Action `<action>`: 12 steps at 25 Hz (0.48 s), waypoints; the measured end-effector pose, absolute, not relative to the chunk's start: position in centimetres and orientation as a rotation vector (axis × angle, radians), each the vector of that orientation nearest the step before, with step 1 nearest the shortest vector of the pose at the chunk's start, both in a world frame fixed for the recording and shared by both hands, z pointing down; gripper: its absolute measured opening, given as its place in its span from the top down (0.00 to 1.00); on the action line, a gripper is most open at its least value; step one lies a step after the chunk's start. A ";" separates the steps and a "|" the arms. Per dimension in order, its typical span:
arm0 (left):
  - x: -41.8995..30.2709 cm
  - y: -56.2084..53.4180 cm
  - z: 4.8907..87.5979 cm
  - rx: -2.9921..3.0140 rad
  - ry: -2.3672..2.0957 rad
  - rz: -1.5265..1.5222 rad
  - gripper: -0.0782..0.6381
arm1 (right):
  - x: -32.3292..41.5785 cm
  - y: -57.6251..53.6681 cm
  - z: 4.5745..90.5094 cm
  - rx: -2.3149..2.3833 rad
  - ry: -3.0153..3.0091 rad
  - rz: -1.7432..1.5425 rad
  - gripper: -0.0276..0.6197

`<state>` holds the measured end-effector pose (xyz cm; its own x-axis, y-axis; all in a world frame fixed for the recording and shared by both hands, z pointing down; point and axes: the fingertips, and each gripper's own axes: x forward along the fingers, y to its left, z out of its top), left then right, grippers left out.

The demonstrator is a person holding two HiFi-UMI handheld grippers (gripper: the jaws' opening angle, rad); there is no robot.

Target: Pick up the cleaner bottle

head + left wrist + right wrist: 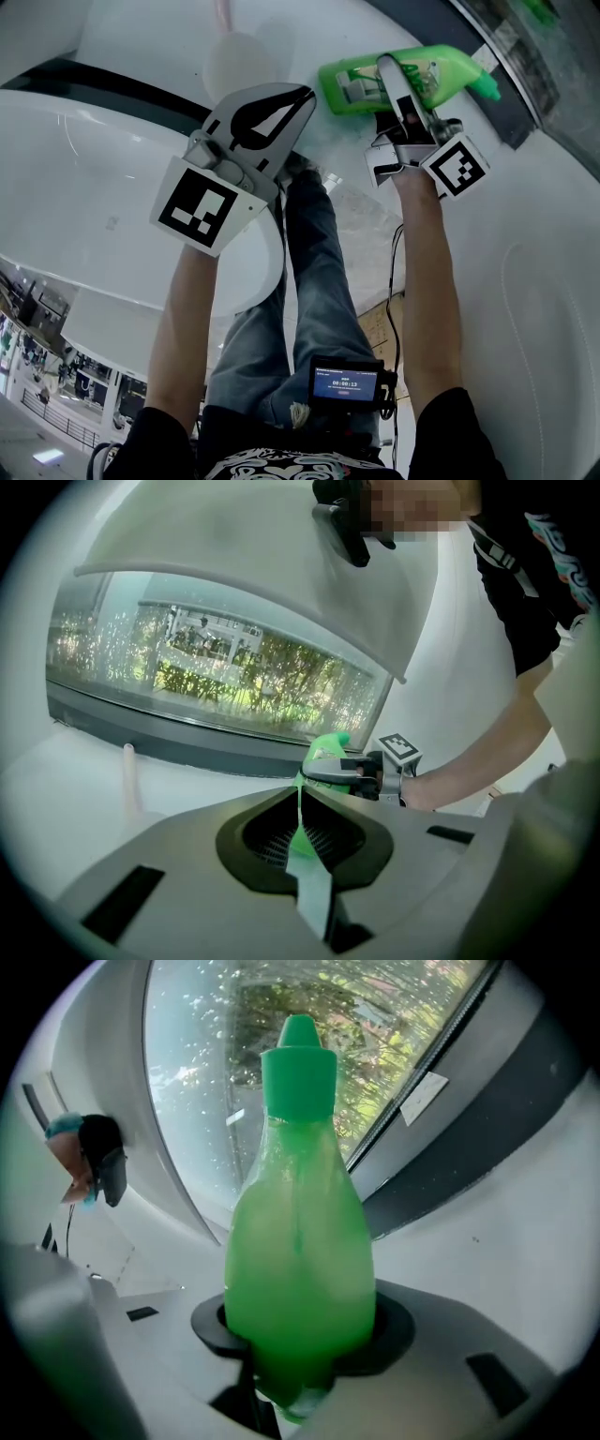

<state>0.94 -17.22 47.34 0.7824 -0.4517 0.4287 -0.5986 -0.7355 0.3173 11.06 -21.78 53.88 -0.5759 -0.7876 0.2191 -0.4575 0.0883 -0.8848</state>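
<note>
White moulded surfaces curve all round me, and a window (216, 1072) with greenery behind it sits above a dark sill band (450, 1157). My cleaner bottle (298, 1269) stands close to that band, cap upward. My right tongs (300, 1335) are set wide round its fat lower body, with the dark pads against both flanks, so I judge the hold is made. I cannot tell whether its base rests on the white ledge (525, 1241). My left tongs (302, 94) hang to the bottle's left, jaws closed together on nothing.

To lift well, I would keep a firm but not crushing squeeze, since the thin plastic looks likely to give. I would raise it straight up from the ledge, with the cap uppermost so the liquid does not shift the balance. The body narrows toward the neck, so a low grip is the safer one.

A pale label (361, 89) shows on the bottle, but its print is too small to read. The sticker (424, 1096) on the window frame looks blank. A small screen (344, 382) at my waist shows timer-like digits I cannot read with confidence.
</note>
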 end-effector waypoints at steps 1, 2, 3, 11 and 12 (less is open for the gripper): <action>1.0 -17.2 47.3 2.530 -0.791 0.455 0.86 | 11.1 -21.7 53.7 -1.215 2.031 -1.493 0.63; 1.2 -17.1 47.2 2.528 -0.791 0.460 0.86 | 11.2 -21.7 53.4 -1.196 2.005 -1.502 0.63; 1.3 -17.0 47.1 2.525 -0.793 0.462 0.86 | 11.2 -21.7 53.1 -1.181 1.981 -1.510 0.63; 0.7 -16.9 46.6 2.512 -0.824 0.454 0.86 | 11.7 -21.3 52.1 -1.121 1.772 -1.524 0.63; 0.5 -16.8 46.8 2.514 -0.826 0.457 0.86 | 11.8 -21.3 52.1 -1.123 1.748 -1.519 0.63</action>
